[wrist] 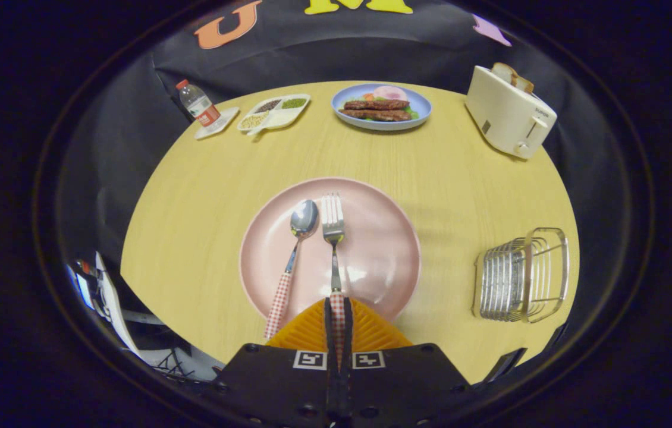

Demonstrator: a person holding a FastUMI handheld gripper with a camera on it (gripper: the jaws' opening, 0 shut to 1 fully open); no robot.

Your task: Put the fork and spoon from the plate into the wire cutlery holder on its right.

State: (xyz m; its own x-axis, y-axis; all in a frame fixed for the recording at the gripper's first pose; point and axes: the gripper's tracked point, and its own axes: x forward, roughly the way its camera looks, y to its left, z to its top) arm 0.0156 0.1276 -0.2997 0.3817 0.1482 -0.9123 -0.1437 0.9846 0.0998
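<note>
Tongs [338,309] tight on fork [333,238] hndl.

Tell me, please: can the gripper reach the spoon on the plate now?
Probably not yet: the gripper is shut on the fork handle. The spoon lies free beside it on the pink plate.

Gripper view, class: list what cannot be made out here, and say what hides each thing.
- Fork: its handle end sits between the closed tongs, whose fingers cover it.
- Plate: its near rim lies under the tongs.
- Toaster: the slice on top is too small to tell its state.
- Wire cutlery holder: whether anything lies inside cannot be told through the wires.
</note>
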